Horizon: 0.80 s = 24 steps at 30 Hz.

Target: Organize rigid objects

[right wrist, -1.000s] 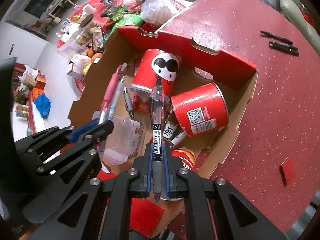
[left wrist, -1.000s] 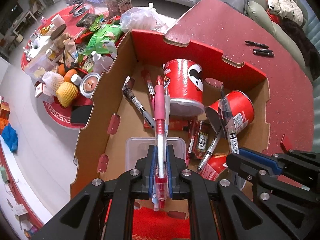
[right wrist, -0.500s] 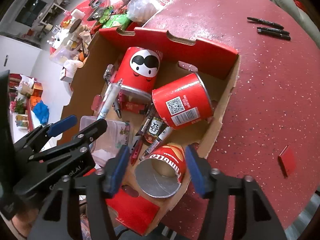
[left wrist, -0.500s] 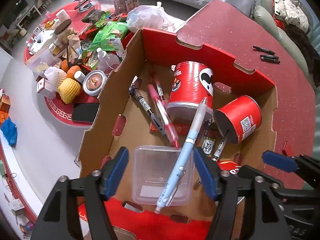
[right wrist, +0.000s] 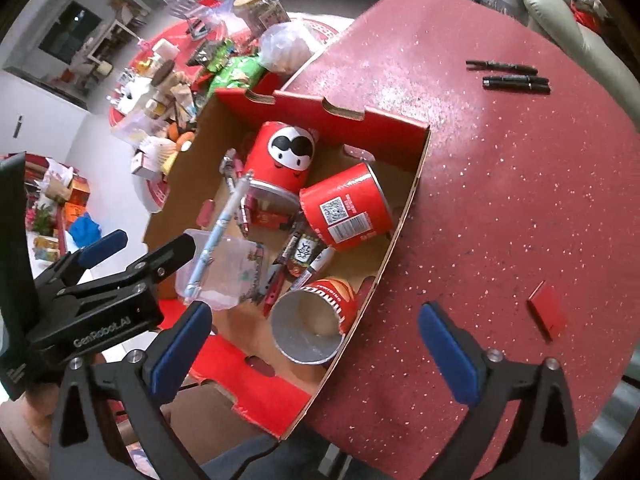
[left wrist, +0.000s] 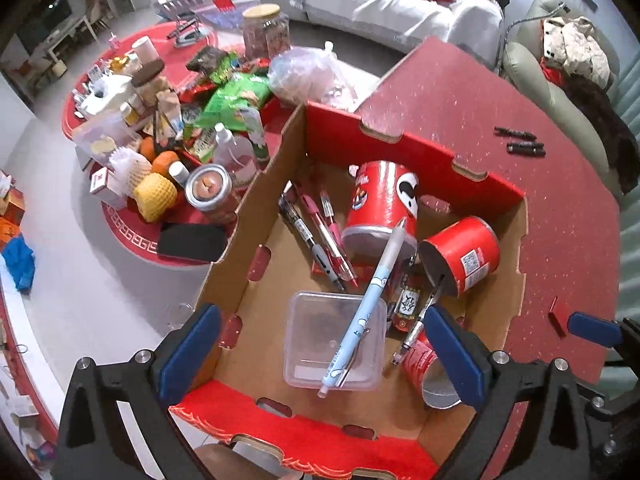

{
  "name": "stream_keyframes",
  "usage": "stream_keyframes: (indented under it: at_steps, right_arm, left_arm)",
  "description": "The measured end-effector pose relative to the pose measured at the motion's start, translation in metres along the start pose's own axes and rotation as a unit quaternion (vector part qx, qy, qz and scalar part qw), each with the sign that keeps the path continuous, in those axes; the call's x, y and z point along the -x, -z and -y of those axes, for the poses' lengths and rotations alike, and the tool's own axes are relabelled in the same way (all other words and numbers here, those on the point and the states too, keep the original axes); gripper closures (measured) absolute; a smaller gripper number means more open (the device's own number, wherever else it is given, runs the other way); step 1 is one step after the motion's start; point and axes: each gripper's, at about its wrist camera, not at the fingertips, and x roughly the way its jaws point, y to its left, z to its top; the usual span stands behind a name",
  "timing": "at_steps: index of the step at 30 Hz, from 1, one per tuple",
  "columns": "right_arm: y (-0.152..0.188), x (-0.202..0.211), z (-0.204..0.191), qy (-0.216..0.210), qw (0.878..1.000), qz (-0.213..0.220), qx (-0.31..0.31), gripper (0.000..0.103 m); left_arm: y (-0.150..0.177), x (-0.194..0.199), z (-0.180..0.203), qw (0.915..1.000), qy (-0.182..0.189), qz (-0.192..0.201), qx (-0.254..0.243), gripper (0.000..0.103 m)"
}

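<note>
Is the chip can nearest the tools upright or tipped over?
Tipped over. The chip can lies on its side in the cardboard box, its open silver-lined mouth facing the camera.

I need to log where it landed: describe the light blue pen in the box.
The light blue pen is a slim plastic click pen with small white prints, a frosted white grip section and a metal clip. It lies slanted across the clear plastic container, the clip end past the container's near rim, the white end propped against the upright red can. No gripper touches it.
</note>
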Motion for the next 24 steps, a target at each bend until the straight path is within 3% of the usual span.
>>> stream_keyframes:
  at_steps: [4,8,24]
  right_arm:
    - [0.005,0.013,-0.004,-0.006,1.000,0.011,0.006,0.000]
    - [0.009,0.023,-0.009,-0.003,1.000,0.025,0.012,0.000]
    - [0.018,0.051,-0.036,0.020,0.996,0.060,0.064,0.000]
  left_arm:
    - [0.003,0.006,-0.003,0.9998,0.012,-0.007,0.010,0.001]
    - [0.006,0.008,-0.002,0.9994,-0.023,-0.024,0.004,0.001]
    - [0.018,0.024,-0.015,0.9987,-0.038,-0.032,0.011,0.001]
